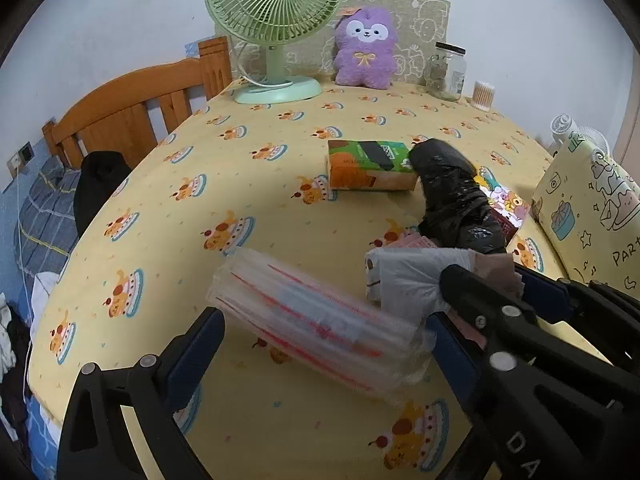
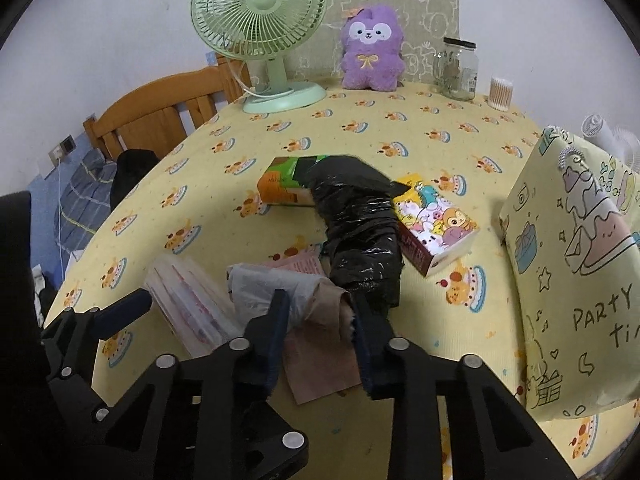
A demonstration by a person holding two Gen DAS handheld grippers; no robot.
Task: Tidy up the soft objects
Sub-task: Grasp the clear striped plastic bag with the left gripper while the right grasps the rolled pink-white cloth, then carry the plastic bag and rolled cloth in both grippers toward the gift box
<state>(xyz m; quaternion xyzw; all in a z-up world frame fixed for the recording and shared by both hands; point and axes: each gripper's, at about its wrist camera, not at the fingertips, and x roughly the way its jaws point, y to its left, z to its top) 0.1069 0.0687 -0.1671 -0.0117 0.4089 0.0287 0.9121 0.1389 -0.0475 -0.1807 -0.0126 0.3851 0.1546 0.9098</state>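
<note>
Down on the yellow cloth (image 1: 280,184), several soft rolls lie bunched together near the front edge. The left gripper (image 1: 324,340) has its jaws spread wide on either side of a clear bag roll (image 1: 320,320) with red lines; its pads stand apart from the roll, so it is released. The right gripper (image 2: 320,320) has its jaws drawn in around a brown paper roll (image 2: 328,300), and they look pressed on it, though the contact is partly hidden. Touching that brown roll on its left is a grey bag roll (image 2: 272,284), and just beside that lies the clear one. A black bag roll (image 2: 356,232) stretches away from the brown one toward the middle of the table, lying over an orange-green tissue pack (image 2: 280,188) and against a cartoon box (image 2: 436,228). At the far edge stand a green fan (image 2: 260,32), a purple plush (image 2: 372,48), a glass jar (image 2: 458,70) and a tub of cotton swabs (image 2: 501,92). A patterned cushion (image 2: 572,264) leans at the right.
</note>
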